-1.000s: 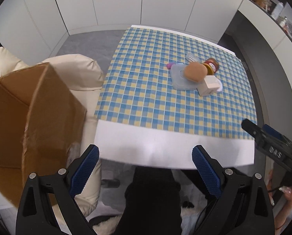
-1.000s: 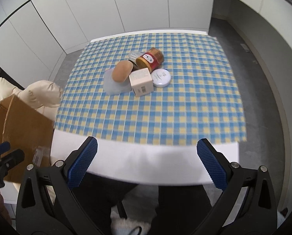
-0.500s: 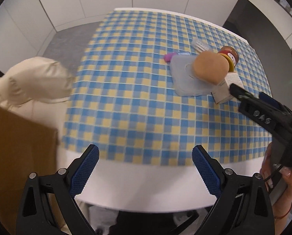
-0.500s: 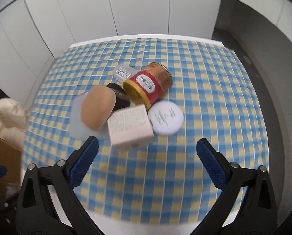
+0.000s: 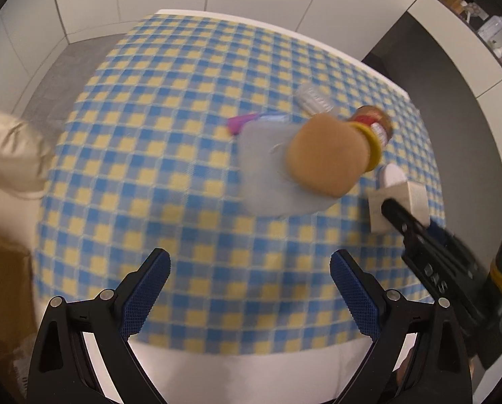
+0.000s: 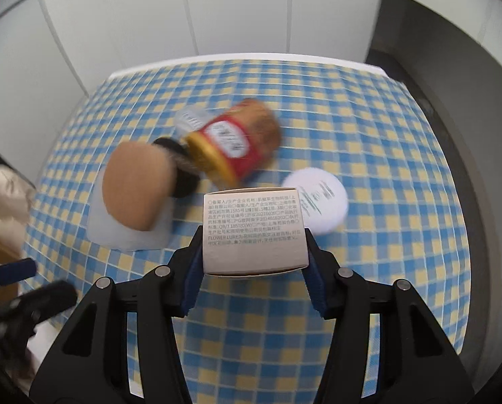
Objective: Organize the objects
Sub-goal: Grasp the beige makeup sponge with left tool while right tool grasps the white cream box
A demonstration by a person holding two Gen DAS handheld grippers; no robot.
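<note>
Left wrist view: left gripper [image 5: 249, 279] hangs wide apart over the checked cloth [image 5: 170, 155], nothing btwn its pads. Pile sits ahead-right — tan sponge [image 5: 328, 156] on a pale pad [image 5: 261, 175].

Right wrist view: right gripper [image 6: 254, 259] has just clamped in — pads pressing both sides of the white carton [image 6: 253, 232], w/ red jar [image 6: 234, 149] lying behind, white round lid [image 6: 318, 198] just right.

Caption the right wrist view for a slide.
Right tongs shut on a small printed carton above the checked tablecloth.
</note>
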